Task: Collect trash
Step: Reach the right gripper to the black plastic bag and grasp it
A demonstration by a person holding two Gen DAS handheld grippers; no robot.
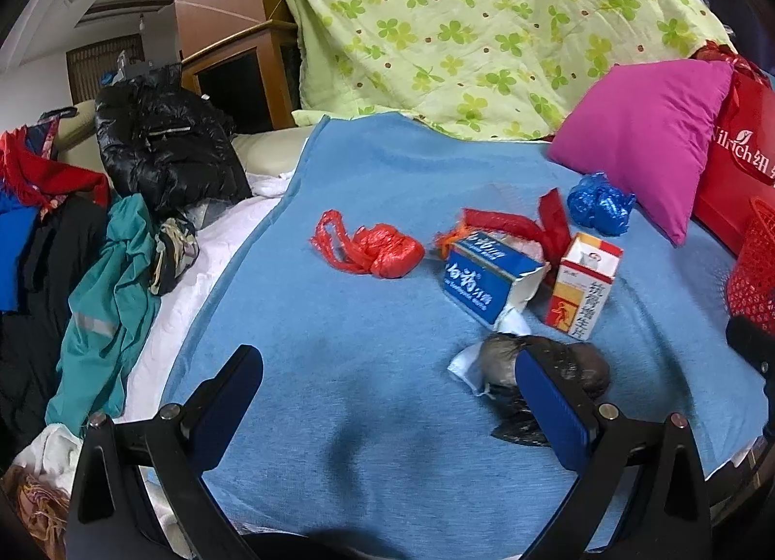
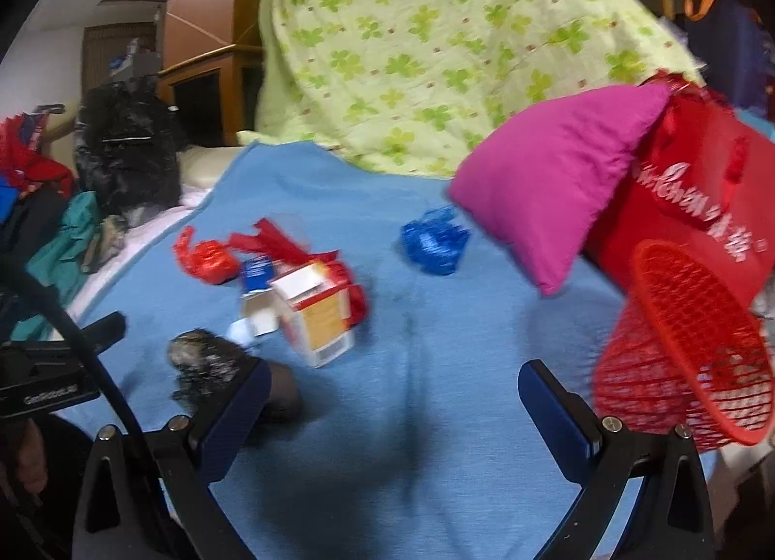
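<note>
Both tools hang over a bed covered by a blue blanket (image 1: pixel 339 318), tilted downward, and each is spread wide with nothing between its pads. The left hand-held gripper (image 1: pixel 387 395) has bare blanket in its gap; its right finger overlaps a dark crumpled bag (image 1: pixel 571 361) lying beside a scrap of white tissue (image 1: pixel 462 366), though whether it touches the bag cannot be told. The right hand-held gripper (image 2: pixel 395 402) is likewise over empty blanket.

The trash lies scattered mid-blanket — a knotted red plastic bag (image 1: pixel 382 252), a torn blue box (image 1: pixel 484 281), a white and orange box (image 1: pixel 583 286) standing just beside it, and a strip of red plastic (image 1: pixel 528 223) draped behind both boxes. A crumpled blue bag (image 1: pixel 600 204) sits near a pink pillow (image 1: pixel 644 143).

In the right wrist view, a red mesh basket (image 2: pixel 688 347) tips on its side at the blanket's right edge, in front of a red shopping bag (image 2: pixel 697 201). A green clover quilt (image 1: pixel 484 27) is heaped at the far end, and a black jacket (image 1: pixel 164 143) and a teal garment (image 1: pixel 111 298) lie to the left.
</note>
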